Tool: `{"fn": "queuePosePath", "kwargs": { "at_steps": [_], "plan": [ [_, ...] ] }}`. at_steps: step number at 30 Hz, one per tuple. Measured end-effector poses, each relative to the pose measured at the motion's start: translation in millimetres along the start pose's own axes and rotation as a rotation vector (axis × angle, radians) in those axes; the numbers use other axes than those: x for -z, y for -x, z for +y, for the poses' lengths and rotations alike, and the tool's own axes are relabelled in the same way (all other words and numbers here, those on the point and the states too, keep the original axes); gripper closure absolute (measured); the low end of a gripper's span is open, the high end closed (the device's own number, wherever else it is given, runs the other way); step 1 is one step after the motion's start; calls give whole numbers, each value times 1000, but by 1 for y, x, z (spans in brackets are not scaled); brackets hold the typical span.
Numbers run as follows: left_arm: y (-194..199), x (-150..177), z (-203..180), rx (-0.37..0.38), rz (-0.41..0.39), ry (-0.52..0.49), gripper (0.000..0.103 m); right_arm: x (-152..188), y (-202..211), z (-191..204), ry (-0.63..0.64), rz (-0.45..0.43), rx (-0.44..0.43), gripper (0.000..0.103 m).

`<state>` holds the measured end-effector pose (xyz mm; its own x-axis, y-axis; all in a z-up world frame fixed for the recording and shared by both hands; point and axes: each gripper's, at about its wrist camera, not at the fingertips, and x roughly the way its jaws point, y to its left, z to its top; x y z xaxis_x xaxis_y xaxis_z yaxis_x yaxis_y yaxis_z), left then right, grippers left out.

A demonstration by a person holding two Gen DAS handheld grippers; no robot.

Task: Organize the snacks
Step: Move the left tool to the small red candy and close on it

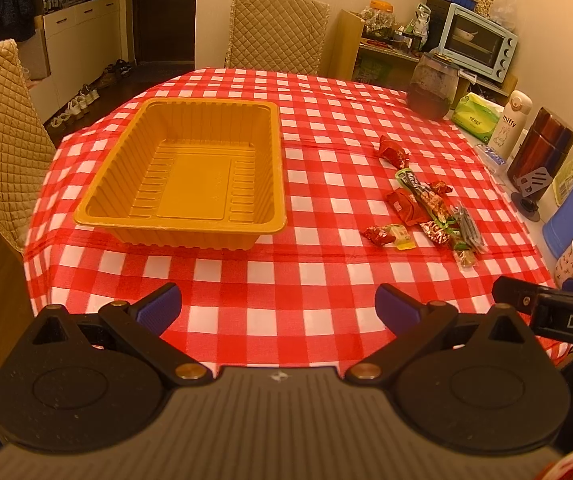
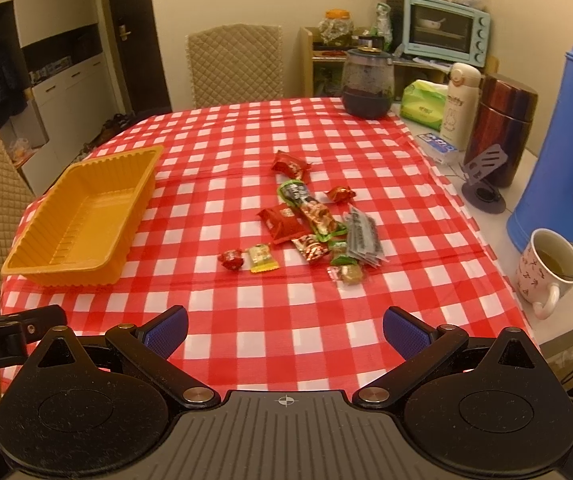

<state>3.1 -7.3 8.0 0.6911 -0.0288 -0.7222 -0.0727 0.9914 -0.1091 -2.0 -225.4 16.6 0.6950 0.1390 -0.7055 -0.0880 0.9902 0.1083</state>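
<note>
Dining table under a red-and-white checked cloth, warm indoor light, cluttered room behind.

Near: left gripper and right gripper both hover over the near edge of the cloth, jaws spread wide, nothing between the blue pads. Neither touches anything.

Middle, left side: yellow tray, empty, ribbed thin plastic. Judged light and springy; likely to skid on the cloth if nudged.

Middle, right side: the snacks lie loose in a small scatter, well apart from the tray.
- Small red candy and yellow candy, nearest and just beside each other. Crinkly foil, very light; pinch across the body, not the twisted ends.
- Flat red packet, long green stick overlapping it. Stick best taken mid-length so it doesn't droop.
- Grey sachets, a stack as far as I can tell; thin and slippery, may fan out.
- Farthest red wrapper sits alone, an easy pick.

All wrappers look soft and slick; low, flat grips needed, and the cloth may bunch.

Right edge, off the cloth: mug with liquid and a spoon, blue thermos, dark canister, white bottle, tissue pack. Spill risk near the mug.

Far: dark jar on the table corner, padded chair, blue toaster oven on a shelf, cabinets and a door at left.
</note>
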Motion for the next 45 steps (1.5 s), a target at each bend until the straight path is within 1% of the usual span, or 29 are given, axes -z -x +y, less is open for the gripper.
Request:
{"fn": "queuePosePath", "kwargs": {
  "at_steps": [6,13,15,17,20,21,22,23,30,33,38,40,45],
  "plan": [
    [-17,-4,-7,40,9,1,1,1,-4,-21,-51,-24,33,0],
    [-48,-12,-28,119,4,-20,1,-2,-23,-44,-90,-38,65,1],
    [-58,-14,-34,136,-1,-28,2,-3,-32,-51,-95,-41,72,1],
    [-68,-16,-41,144,-4,-40,6,-5,-39,-57,-100,-48,72,1],
    [-84,-17,-49,158,-8,-45,9,-7,-53,-64,-96,-46,78,1],
    [-90,-18,-51,162,-5,-47,10,-7,-59,-67,-95,-46,80,5],
    [-95,-18,-53,168,-3,-45,11,-7,-64,-69,-95,-45,77,15],
    [-100,-18,-54,172,0,-43,12,-7,-69,-70,-94,-36,75,18],
    [-135,-18,-70,184,7,-67,20,-10,-101,-78,-113,-3,62,23],
    [-149,-19,-77,184,4,-78,26,-10,-110,-82,-134,13,71,25],
    [-173,-22,-84,180,12,-78,45,-8,-116,-88,-159,29,91,27],
    [-180,-24,-85,184,14,-66,51,-8,-118,-89,-162,29,95,27],
    [-191,-26,-87,182,21,-74,61,-8,-127,-87,-163,41,92,27]
  ]
}}
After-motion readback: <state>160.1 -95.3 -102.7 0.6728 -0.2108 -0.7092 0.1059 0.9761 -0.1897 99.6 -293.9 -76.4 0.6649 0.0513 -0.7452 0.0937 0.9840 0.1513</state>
